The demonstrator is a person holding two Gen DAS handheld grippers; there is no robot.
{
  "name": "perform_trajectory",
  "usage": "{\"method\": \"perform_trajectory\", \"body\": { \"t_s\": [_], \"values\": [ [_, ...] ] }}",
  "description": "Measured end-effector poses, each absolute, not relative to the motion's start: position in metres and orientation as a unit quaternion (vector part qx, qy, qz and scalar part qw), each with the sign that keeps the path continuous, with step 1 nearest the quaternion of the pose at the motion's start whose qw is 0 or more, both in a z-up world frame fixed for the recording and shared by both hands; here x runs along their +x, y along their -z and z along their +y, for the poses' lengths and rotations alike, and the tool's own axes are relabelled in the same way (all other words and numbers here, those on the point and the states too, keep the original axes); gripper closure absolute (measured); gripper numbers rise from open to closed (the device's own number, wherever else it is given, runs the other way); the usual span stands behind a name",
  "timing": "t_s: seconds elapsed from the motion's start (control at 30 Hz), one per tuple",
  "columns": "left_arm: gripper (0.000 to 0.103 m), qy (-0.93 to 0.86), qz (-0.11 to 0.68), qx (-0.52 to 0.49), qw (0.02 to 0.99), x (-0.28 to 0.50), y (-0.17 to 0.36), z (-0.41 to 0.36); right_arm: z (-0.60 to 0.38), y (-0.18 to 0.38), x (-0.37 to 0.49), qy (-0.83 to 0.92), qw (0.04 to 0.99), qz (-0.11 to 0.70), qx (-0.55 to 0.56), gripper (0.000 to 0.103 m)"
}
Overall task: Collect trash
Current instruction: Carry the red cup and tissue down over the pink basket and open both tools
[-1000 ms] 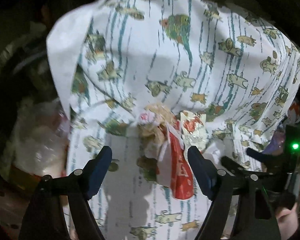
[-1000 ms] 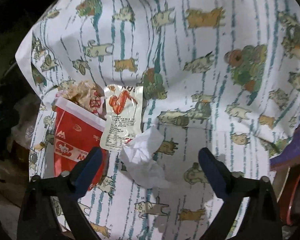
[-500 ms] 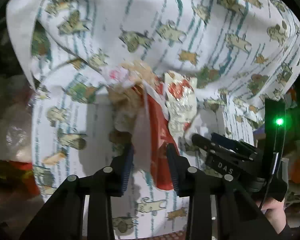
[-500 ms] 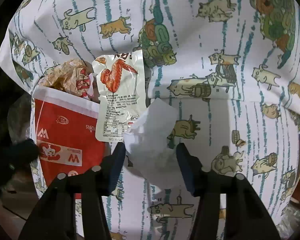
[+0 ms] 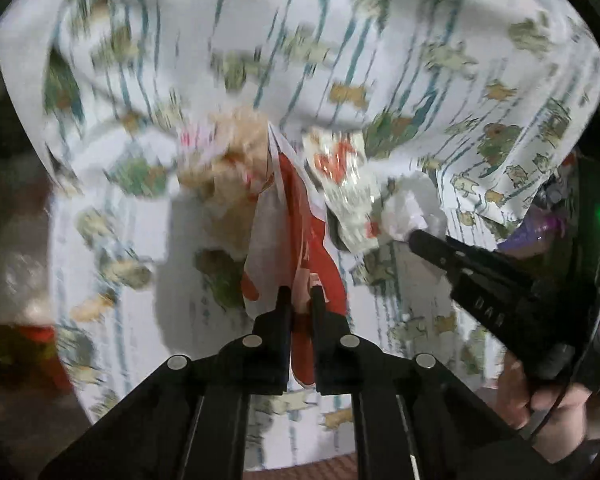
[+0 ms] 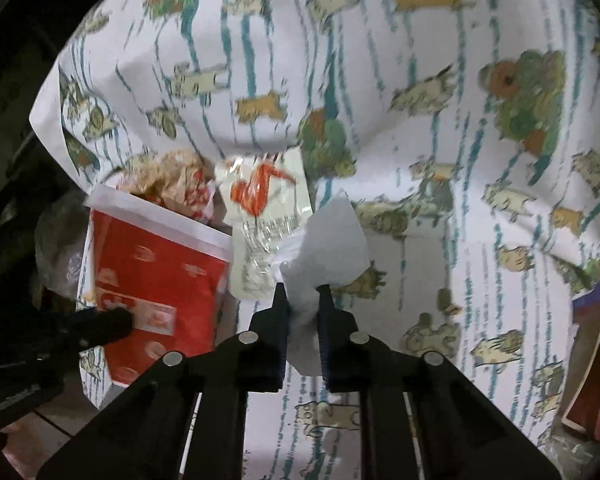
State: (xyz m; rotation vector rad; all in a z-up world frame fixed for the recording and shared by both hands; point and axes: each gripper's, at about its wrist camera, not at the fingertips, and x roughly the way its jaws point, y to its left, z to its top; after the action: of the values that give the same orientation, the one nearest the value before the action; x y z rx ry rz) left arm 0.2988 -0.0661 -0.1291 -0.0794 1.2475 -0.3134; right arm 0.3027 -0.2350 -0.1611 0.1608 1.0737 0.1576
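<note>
The right gripper's [image 5: 414, 236] black body reads "DAS"; print on the red paper bag [image 6: 156, 284] and the clear chicken-wing packet [image 6: 266, 228] is too blurred to read. The left gripper [image 5: 299, 294] pinches the bag's edge. The right gripper's jaws are closing on white crumpled paper [image 6: 324, 248], all lying on a cat-print cloth [image 6: 440, 92].
</note>
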Motion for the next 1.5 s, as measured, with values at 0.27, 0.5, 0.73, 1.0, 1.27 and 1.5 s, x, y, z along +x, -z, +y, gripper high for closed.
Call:
{"method": "perform_trajectory", "body": {
  "t_s": [0.27,0.5,0.73,1.0,1.27,1.5],
  "values": [
    [0.094,0.153,0.524,-0.059,0.836,0.288,0.093,-0.045,-0.265,0.145,0.294,-0.067,0.860,0.492,0.114,0.090],
    [0.094,0.132,0.492,-0.071,0.858,0.285,0.075,-0.025,-0.268,0.145,0.287,-0.057,0.864,0.489,0.107,0.090],
    [0.094,0.107,0.468,-0.038,0.876,0.277,0.070,-0.013,-0.268,0.142,0.278,-0.056,0.869,0.486,0.074,0.090],
    [0.094,0.093,0.459,-0.018,0.883,0.266,0.068,-0.009,-0.267,0.138,0.269,-0.059,0.873,0.479,0.067,0.090],
    [0.094,0.086,0.441,0.006,0.893,0.254,0.061,-0.010,-0.261,0.137,0.264,-0.063,0.876,0.475,0.057,0.090],
    [0.094,0.081,0.414,0.030,0.906,0.239,0.049,-0.012,-0.254,0.135,0.260,-0.070,0.880,0.469,0.043,0.090]
  ]
}}
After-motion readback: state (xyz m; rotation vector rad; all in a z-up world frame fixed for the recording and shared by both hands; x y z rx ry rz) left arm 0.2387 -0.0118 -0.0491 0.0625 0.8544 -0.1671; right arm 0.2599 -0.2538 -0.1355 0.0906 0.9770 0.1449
